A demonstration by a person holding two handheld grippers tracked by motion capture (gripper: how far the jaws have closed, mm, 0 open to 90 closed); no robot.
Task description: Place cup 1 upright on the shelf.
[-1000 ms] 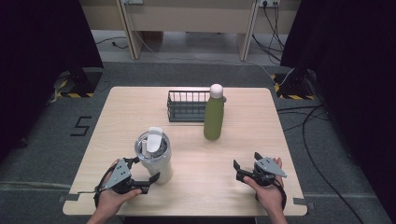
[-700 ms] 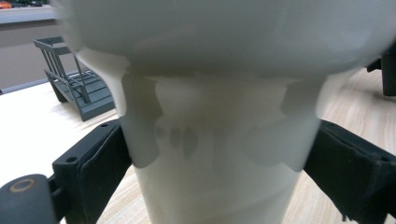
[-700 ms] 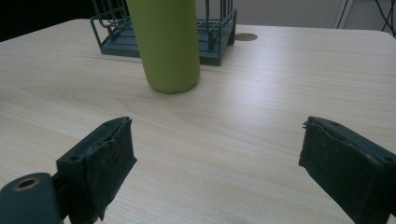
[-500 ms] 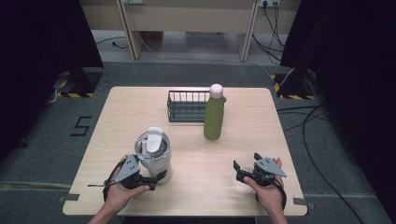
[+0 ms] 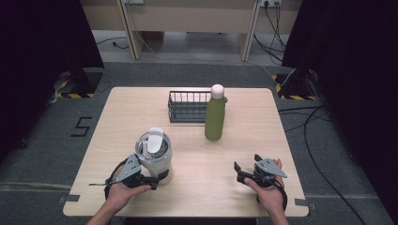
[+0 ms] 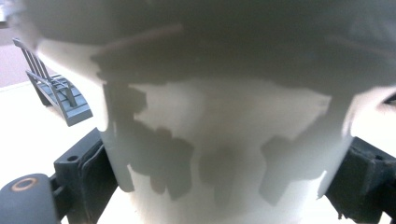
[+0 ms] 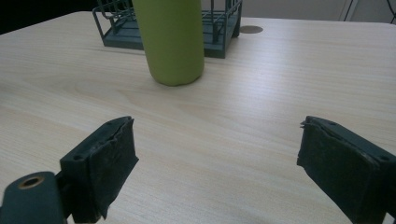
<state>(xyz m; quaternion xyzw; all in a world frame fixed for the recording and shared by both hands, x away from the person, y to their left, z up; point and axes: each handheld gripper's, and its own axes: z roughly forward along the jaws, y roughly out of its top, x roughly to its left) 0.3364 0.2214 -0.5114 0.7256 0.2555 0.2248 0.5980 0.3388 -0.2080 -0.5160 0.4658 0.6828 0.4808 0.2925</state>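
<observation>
Low at the near edge, left tool (image 5: 157, 177) around white cup (image 5: 157, 154), grip unclear; right tool (image 5: 241, 172) spread

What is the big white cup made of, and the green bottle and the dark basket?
The white cup, between the left gripper's jaws, looks like smooth matte plastic or coated metal; its rim looks shiny and metallic. The green bottle seems matte painted metal with a pale cap, though plastic is possible. The dark basket looks like coated wire: thin bars with gaps.
</observation>
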